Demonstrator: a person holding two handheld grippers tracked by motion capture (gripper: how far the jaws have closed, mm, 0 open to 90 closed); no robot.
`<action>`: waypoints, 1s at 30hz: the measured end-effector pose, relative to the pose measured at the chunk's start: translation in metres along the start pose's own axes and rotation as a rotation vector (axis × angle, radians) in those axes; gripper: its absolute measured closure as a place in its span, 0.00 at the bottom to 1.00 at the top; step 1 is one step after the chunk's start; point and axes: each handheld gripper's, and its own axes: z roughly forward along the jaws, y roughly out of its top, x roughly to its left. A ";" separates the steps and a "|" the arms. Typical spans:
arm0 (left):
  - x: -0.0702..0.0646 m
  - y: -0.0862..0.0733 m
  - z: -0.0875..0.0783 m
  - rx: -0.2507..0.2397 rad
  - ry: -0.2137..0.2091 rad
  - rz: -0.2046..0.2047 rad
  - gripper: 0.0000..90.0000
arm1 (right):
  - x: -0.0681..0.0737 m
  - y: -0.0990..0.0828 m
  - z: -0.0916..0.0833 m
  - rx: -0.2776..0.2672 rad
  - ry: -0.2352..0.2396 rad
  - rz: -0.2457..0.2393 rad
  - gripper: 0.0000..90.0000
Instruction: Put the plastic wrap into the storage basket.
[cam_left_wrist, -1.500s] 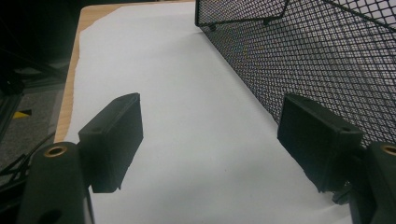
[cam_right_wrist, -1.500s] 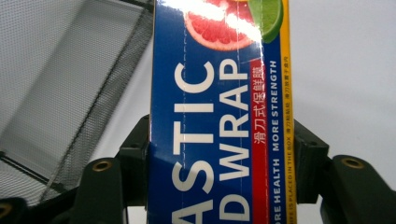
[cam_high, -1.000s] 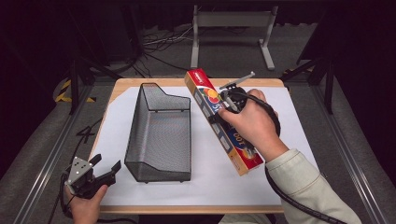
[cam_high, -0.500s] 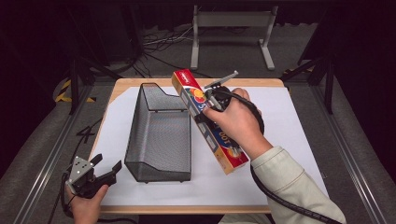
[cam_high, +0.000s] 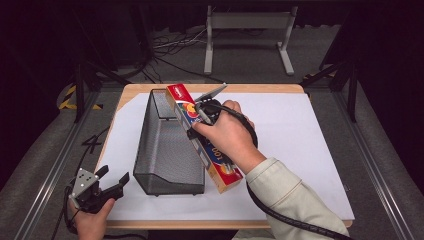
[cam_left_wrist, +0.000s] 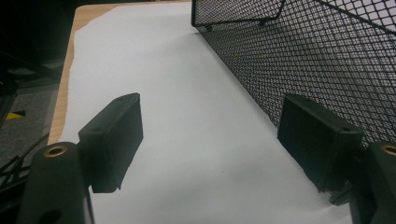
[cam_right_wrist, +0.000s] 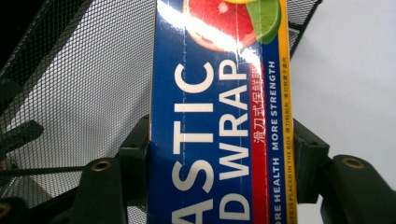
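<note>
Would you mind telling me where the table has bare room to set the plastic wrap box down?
The white sheet right of the right gripper is bare to its edge. A narrower strip lies between the wire mesh basket and the left gripper. It is crowded where the plastic wrap box leans over the basket's right rim.

The high view looks forward and down from above the table's (cam_high: 320, 150) near edge, taking in the whole white sheet. The left gripper view sits low, close beside the mesh basket's (cam_left_wrist: 299, 51) wall. The right gripper view looks closely along the plastic wrap box (cam_right_wrist: 219, 116) with the same basket behind.
</note>
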 end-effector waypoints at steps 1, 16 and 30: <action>0.000 0.000 0.000 0.001 0.000 0.000 0.26 | 0.001 0.000 0.001 0.002 0.000 0.008 0.44; -0.003 0.001 0.003 -0.003 -0.005 0.015 0.26 | 0.017 0.004 0.030 0.034 0.020 0.036 0.44; -0.003 0.001 0.003 0.000 -0.009 0.019 0.26 | 0.027 0.005 0.062 0.114 -0.012 0.038 0.44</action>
